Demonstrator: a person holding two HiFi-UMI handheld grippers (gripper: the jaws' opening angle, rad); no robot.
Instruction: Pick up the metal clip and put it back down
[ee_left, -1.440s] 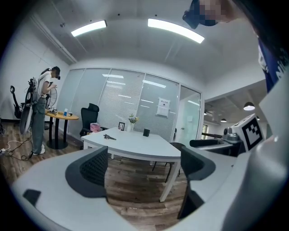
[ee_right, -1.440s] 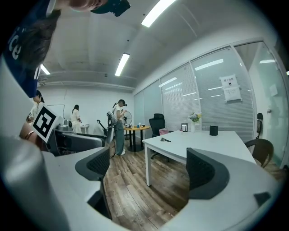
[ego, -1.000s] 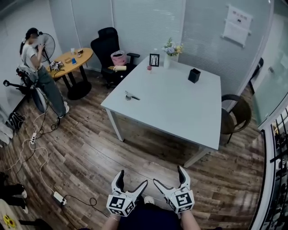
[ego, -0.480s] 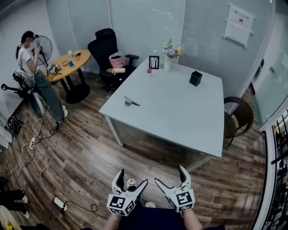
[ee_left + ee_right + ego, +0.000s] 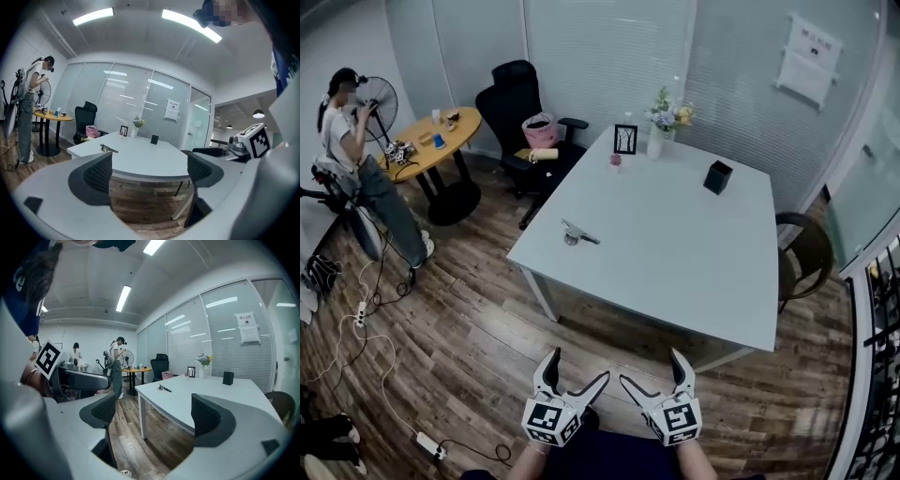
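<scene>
both tongs, left (image 5: 574,382) and right (image 5: 654,373), gape empty; metal clip (image 5: 578,232) lies on the table (image 5: 694,253) at 12 o'clock.

— Is the way to the bench (image 5: 694,272) clear?
— Yes, open wooden floor (image 5: 478,319) runs to its near edge. A power strip (image 5: 428,442) lies off left.
— And on top?
— The near half is free. The metal clip (image 5: 578,233) lies alone by the left edge. A frame (image 5: 625,139), vase (image 5: 656,142) and black holder (image 5: 718,176) occupy the far side. A chair (image 5: 802,253) stands right.

White left gripper (image 5: 577,367), right gripper (image 5: 650,367); black-and-white marker cubes (image 5: 549,423); dark blue clothing (image 5: 609,457)
</scene>
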